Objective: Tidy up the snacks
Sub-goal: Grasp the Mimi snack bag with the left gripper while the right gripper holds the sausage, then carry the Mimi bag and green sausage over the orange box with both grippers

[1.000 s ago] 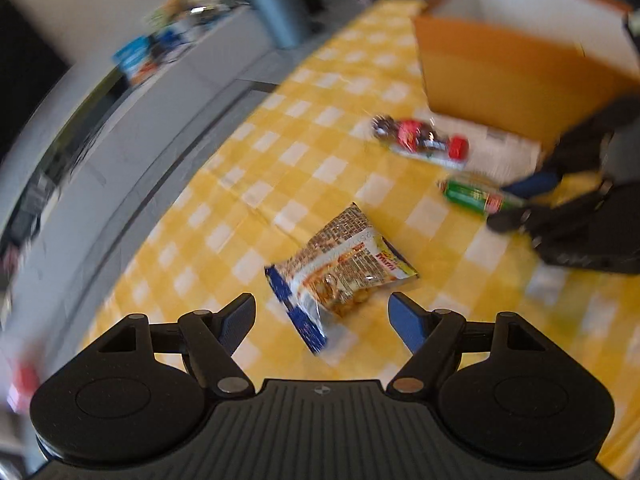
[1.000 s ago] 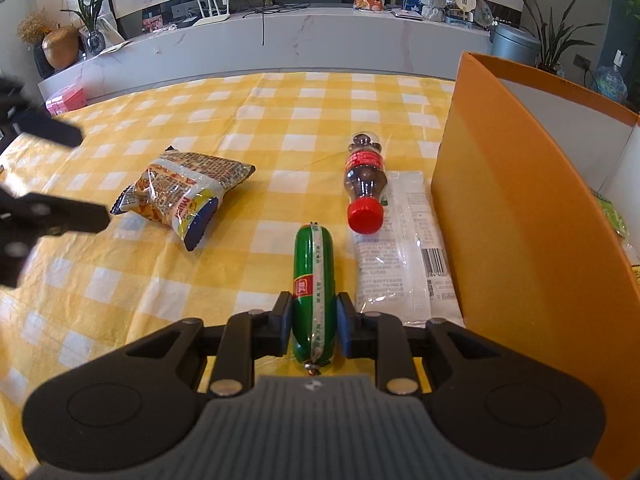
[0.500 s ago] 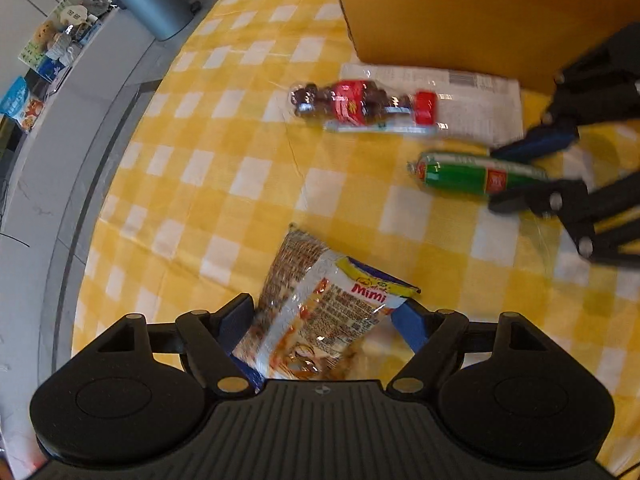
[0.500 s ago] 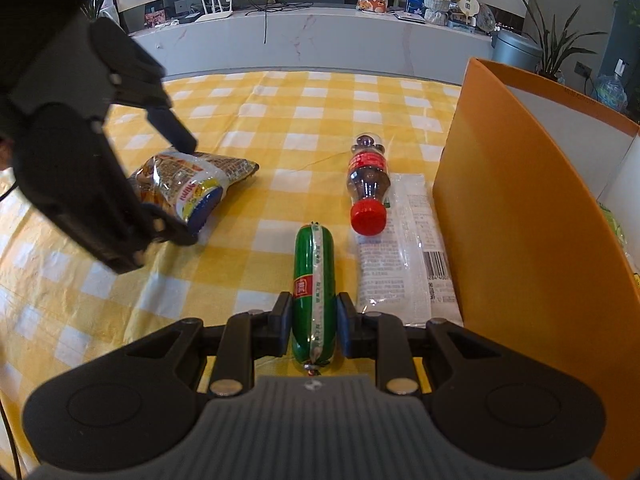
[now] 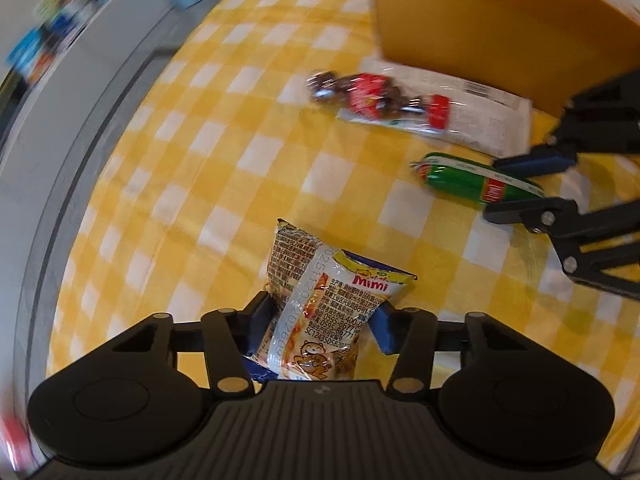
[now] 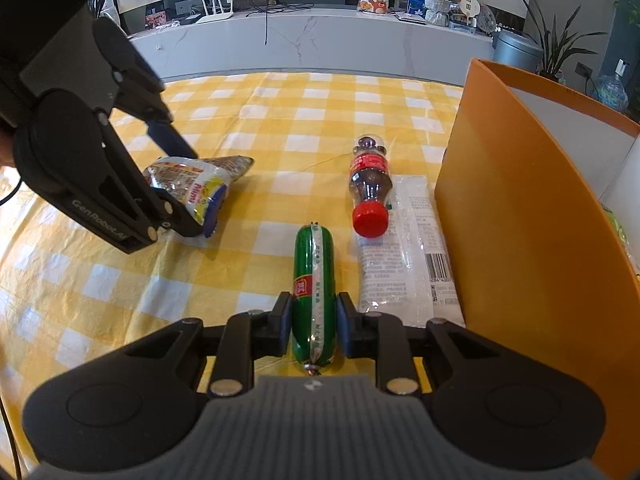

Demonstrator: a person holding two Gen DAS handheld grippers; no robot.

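Crinkly, light Mimi snack bag (image 5: 332, 312) sits squeezed in the just-closing left claw (image 5: 320, 326), while the right claw (image 6: 313, 320) pinches the firm green sausage (image 6: 314, 292).

Beyond the tongs you are looking across a yellow-checked tablecloth (image 6: 280, 128) toward a long white marble counter (image 6: 320, 44) running along the far wall. Daylight is falling on it. A grey bin (image 6: 516, 50) and leafy plant (image 6: 560, 40) are standing far right.
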